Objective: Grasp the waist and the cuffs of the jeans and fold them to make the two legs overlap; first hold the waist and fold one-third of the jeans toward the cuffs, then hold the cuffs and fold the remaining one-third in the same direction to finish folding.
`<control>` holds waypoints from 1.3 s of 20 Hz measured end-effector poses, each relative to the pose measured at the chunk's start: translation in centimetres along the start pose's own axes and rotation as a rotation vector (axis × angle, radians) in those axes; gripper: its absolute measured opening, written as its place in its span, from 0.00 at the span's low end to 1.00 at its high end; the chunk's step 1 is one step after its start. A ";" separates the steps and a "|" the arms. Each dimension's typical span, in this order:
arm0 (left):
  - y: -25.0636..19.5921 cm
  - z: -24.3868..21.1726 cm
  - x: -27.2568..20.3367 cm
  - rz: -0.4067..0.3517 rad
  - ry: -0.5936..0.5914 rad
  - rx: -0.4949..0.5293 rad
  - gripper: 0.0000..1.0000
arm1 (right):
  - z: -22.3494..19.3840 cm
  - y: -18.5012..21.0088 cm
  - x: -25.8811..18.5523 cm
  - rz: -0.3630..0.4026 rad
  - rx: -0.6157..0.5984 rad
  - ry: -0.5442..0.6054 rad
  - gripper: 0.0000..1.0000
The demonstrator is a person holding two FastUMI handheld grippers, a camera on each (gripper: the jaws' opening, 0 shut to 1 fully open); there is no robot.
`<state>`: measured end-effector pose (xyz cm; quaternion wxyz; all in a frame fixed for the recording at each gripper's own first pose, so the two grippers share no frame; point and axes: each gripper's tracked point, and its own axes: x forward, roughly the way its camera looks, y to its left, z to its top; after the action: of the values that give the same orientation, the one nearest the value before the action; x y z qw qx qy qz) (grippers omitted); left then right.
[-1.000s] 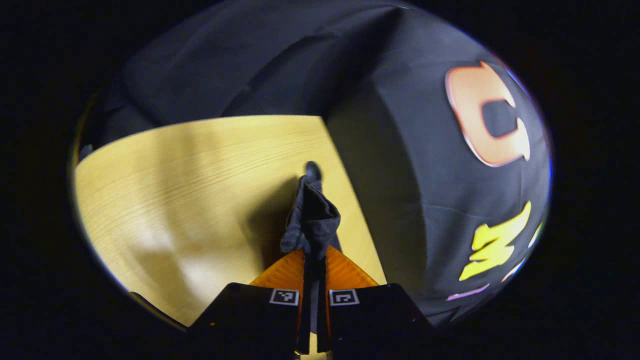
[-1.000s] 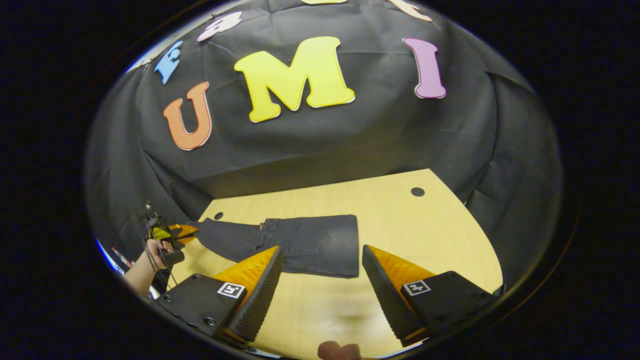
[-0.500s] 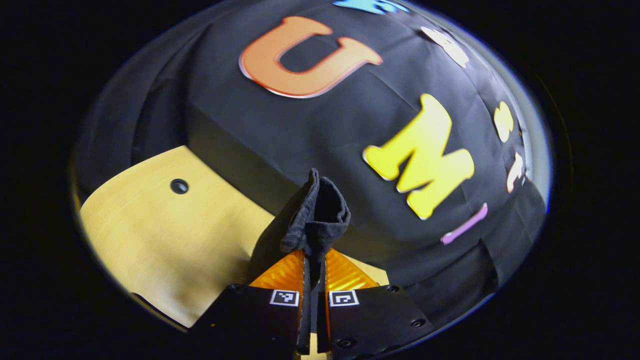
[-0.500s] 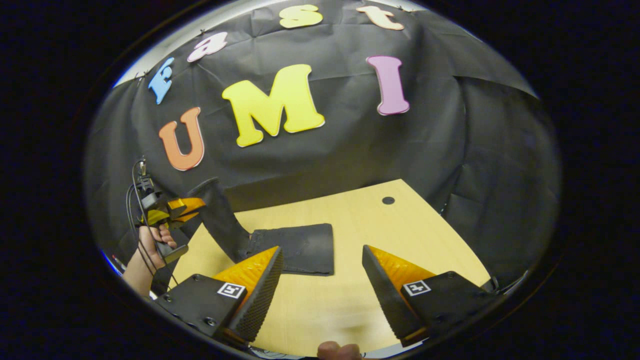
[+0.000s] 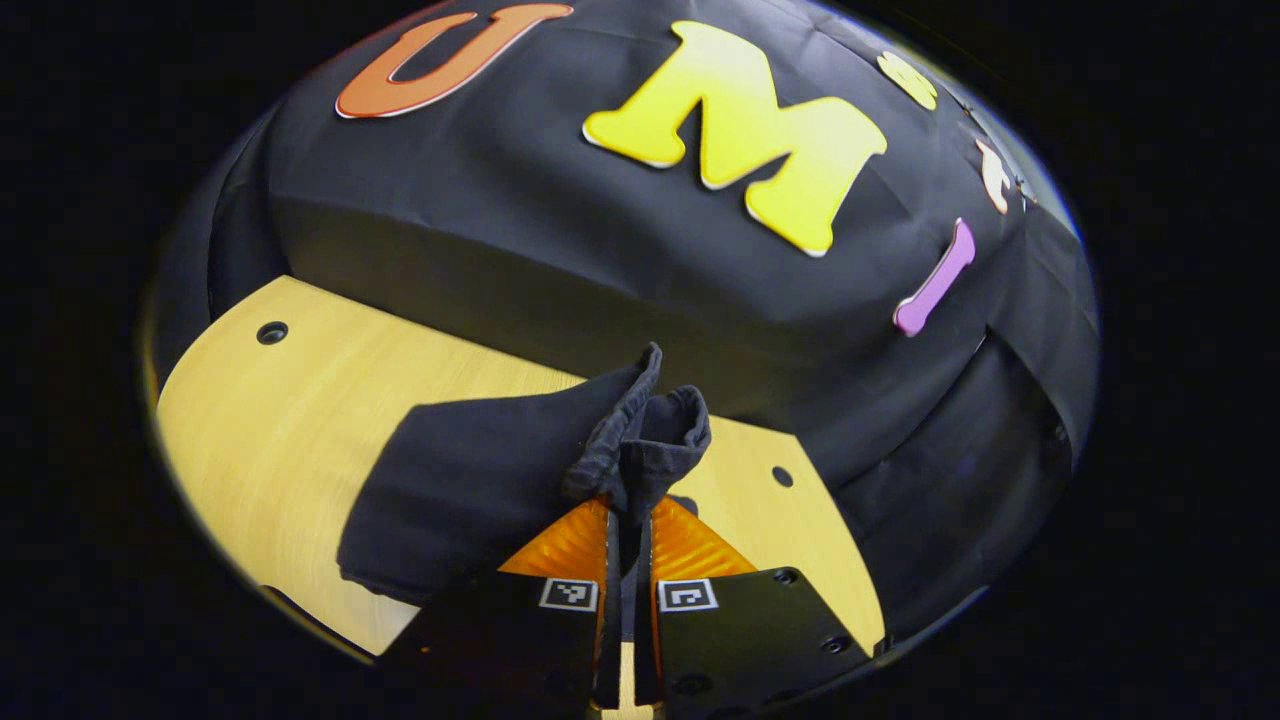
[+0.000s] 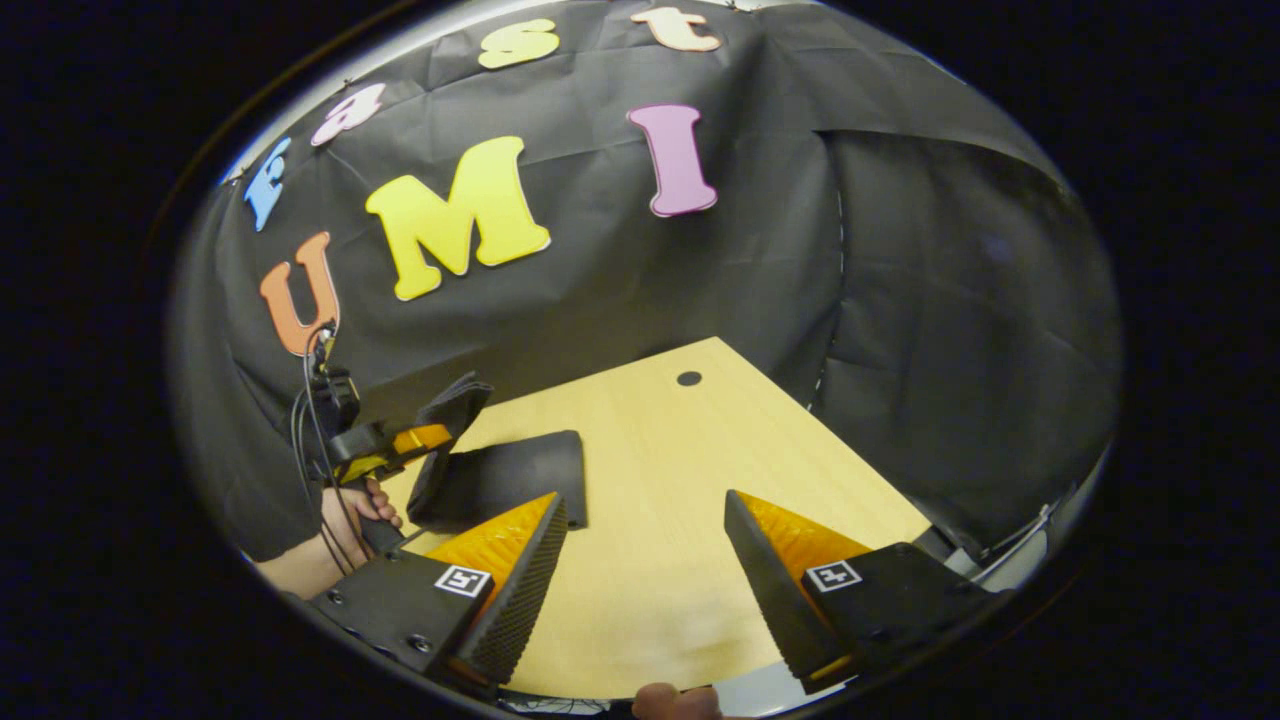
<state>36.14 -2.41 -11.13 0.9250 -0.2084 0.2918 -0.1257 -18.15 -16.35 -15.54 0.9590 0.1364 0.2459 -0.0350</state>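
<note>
The dark jeans [image 5: 470, 480] lie folded on the wooden table [image 5: 300, 400], with their cuff end [image 5: 640, 430] bunched up and lifted. My left gripper [image 5: 627, 505] is shut on that cuff end, holding it above the folded stack. In the right gripper view the jeans [image 6: 510, 480] rest at the table's left, and the left gripper [image 6: 425, 440] carries the raised cuffs [image 6: 455, 400] over them, held by a hand [image 6: 350, 510]. My right gripper [image 6: 645, 515] hangs open over bare table to the right of the jeans, nothing between its fingers.
The table [image 6: 680, 500] has small round holes [image 6: 689, 378] [image 5: 271, 332] near its back edge. The black booth wall stands close behind and to the right. A fingertip [image 6: 675, 700] shows at the bottom edge of the right gripper view.
The left gripper has swung the cuff end up and over toward the folded waist part. The stack looks shorter. My right gripper stayed open and turned toward the right.
</note>
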 end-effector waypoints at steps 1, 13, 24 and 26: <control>0.2 -1.5 1.0 0.017 0.024 0.019 0.08 | -0.2 -0.5 0.1 -0.009 0.006 0.006 0.93; 2.6 -8.5 4.1 0.109 0.189 0.047 0.39 | -1.0 -0.9 1.3 -0.018 0.008 0.039 0.98; 3.8 7.3 -11.7 0.107 -0.129 0.240 1.00 | 4.2 9.6 0.1 0.162 -0.067 -0.123 0.98; 4.1 12.7 -16.8 0.118 -0.261 0.261 0.99 | 7.1 13.2 -1.2 0.213 -0.109 -0.208 0.98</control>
<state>30.72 11.14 4.57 0.9799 -0.0835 0.1623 -0.0802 -14.17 -5.61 -5.77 0.9836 0.1053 0.1309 0.0662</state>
